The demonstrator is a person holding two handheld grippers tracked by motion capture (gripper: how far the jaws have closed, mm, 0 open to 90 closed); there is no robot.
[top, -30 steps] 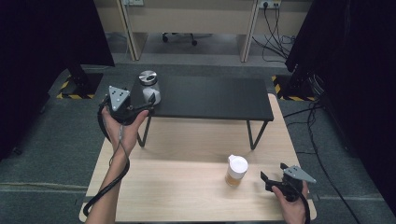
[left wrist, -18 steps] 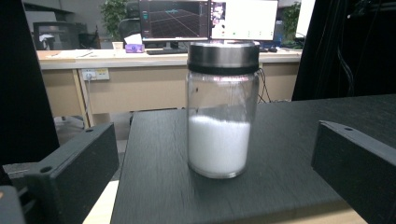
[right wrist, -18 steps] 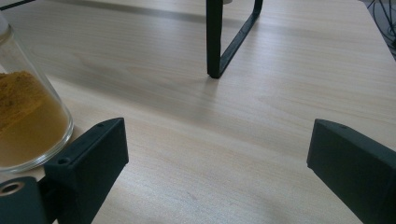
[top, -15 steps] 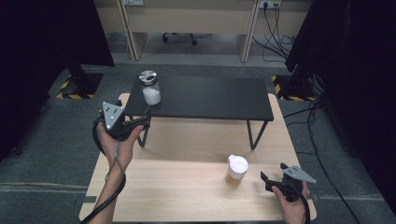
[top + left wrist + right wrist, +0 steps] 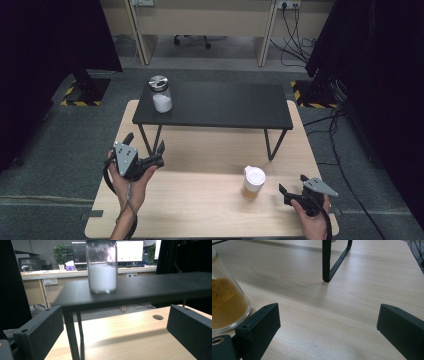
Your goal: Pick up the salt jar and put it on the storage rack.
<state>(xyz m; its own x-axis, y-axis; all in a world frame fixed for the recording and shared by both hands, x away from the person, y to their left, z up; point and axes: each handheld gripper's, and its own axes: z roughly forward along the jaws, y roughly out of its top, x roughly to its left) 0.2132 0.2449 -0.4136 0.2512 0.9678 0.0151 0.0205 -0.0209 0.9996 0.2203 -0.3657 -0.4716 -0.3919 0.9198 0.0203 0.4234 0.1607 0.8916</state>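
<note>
Unlabelled jars on pale wooden table (image 5: 200, 150) and black shelf (image 5: 220, 105); both grippers' fingers wide, empty.

- A raised shelf (image 5: 220, 105) is set across the table's (image 5: 200, 210) far half.
- A powder jar (image 5: 161, 94) is placed on the shelf's left end.
- A second jar (image 5: 253, 183) is placed near, right of centre.

The left hand-held gripper (image 5: 145, 150) is raised in the person's left hand (image 5: 131, 176), jaws spread wide and nothing between them. The right hand-held gripper (image 5: 292, 187) sits low in the right hand (image 5: 312, 218), its jaws likewise parted and empty.
</note>
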